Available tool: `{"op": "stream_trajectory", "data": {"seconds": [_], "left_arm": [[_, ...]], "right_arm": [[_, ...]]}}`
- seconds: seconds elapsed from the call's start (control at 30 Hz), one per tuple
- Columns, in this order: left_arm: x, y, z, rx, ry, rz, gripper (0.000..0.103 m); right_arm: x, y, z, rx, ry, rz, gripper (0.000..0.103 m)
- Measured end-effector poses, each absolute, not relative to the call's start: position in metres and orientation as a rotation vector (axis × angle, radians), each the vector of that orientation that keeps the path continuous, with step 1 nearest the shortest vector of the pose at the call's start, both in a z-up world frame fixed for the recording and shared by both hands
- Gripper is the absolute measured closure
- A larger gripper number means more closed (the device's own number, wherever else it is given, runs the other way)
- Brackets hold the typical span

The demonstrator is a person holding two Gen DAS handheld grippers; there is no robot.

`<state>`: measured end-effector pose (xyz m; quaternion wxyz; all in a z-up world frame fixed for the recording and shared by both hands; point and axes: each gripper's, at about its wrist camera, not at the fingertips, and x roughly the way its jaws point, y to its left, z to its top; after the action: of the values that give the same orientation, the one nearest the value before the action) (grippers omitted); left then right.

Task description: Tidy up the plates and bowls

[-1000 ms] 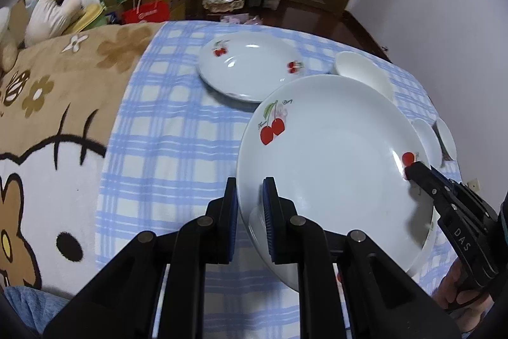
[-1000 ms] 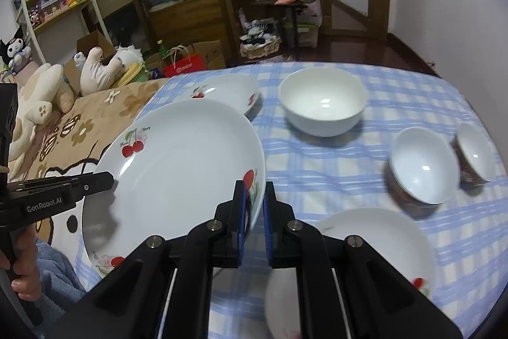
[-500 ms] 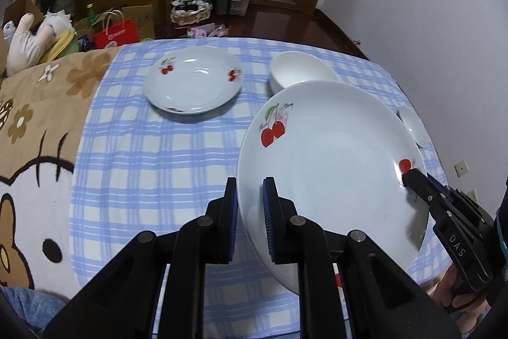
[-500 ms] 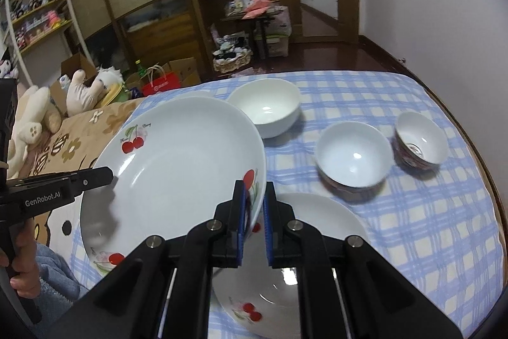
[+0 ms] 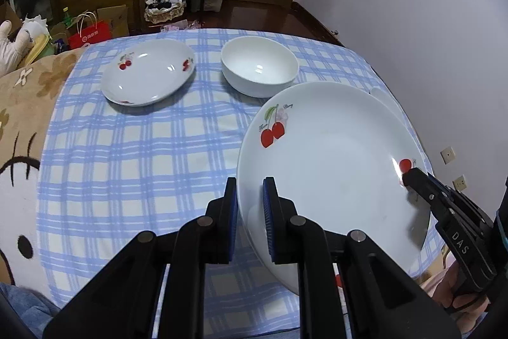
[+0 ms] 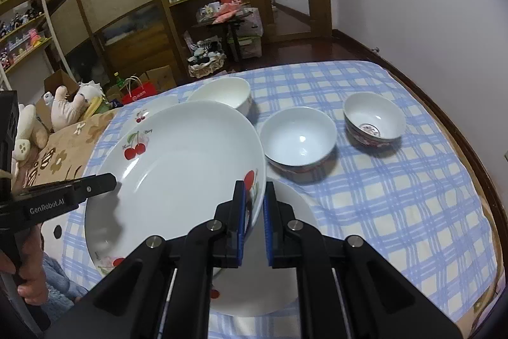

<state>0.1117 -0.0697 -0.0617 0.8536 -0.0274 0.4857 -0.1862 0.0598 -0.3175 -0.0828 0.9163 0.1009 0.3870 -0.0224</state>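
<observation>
A large white cherry-print plate hangs tilted above the table, gripped at opposite rims. My left gripper is shut on its near-left rim and shows at the left of the right wrist view. My right gripper is shut on the right rim by a cherry mark, and its tip appears in the left wrist view. Under the held plate lies another cherry plate, partly covered. A smaller cherry plate and a plain white bowl sit at the far side.
Two more bowls stand to the right, a white one and a patterned one. The blue checked cloth covers the table, a brown cartoon blanket lies to its left, and the table edge curves on the right.
Both grippers have carried the large plate rightward across the table, and it now overlaps the plate lying there. The small plate and white bowl have slid left in view. Both grips are unchanged.
</observation>
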Motion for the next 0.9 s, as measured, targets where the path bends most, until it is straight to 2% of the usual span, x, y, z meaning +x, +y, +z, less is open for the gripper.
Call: {"op": "stream_trajectory", "data": {"seconds": [0.9], "left_arm": [[0.11,-0.103,-0.106,-0.006,1.087,-0.43,0.088]], "right_arm": [[0.048,-0.342,-0.133,0.252,0.891,-0.105,0.092]]}}
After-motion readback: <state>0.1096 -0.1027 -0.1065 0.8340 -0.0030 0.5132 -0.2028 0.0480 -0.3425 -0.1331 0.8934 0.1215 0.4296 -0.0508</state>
